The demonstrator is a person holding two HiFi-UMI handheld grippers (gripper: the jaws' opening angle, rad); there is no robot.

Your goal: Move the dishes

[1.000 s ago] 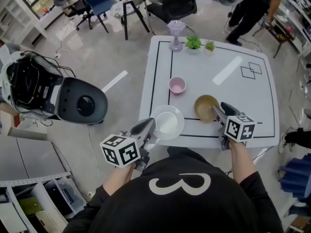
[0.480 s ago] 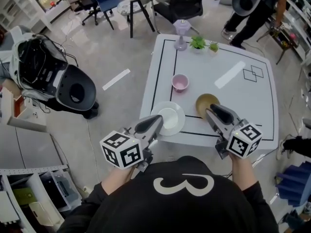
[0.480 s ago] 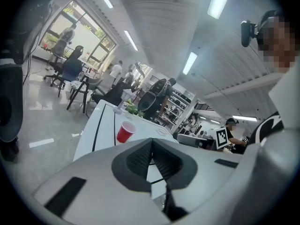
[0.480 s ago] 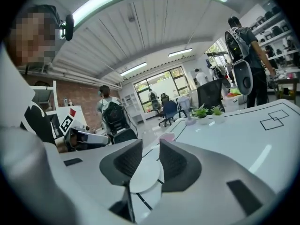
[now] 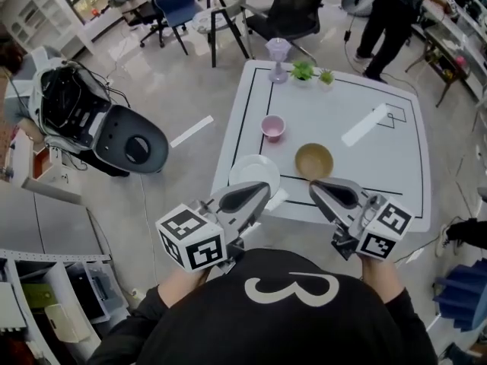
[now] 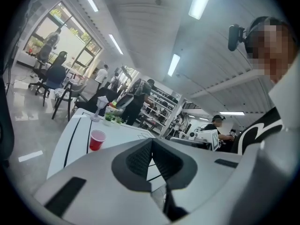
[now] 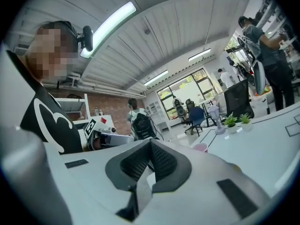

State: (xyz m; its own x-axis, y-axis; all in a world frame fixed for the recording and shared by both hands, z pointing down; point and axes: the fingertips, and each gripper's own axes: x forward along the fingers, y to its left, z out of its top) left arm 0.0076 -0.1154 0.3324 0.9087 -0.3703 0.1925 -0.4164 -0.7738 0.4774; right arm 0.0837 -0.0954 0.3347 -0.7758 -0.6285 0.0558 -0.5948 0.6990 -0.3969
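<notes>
On the white table a white plate lies at the front left edge. An olive-brown bowl sits to its right, and a pink cup stands farther back. My left gripper hovers just short of the plate, shut and empty. My right gripper hangs just in front of the bowl, also shut and holding nothing. In both gripper views the ribbed pads meet with nothing between them. Neither gripper touches a dish.
A lilac goblet and two small potted plants stand at the table's far edge. Black lines mark the tabletop. Office chairs and a standing person are behind the table. A black and white machine lies on the floor at left.
Both grippers have drawn back from the plate and the bowl toward my body and risen. The right gripper no longer touches the bowl. The dishes stay on the table.
</notes>
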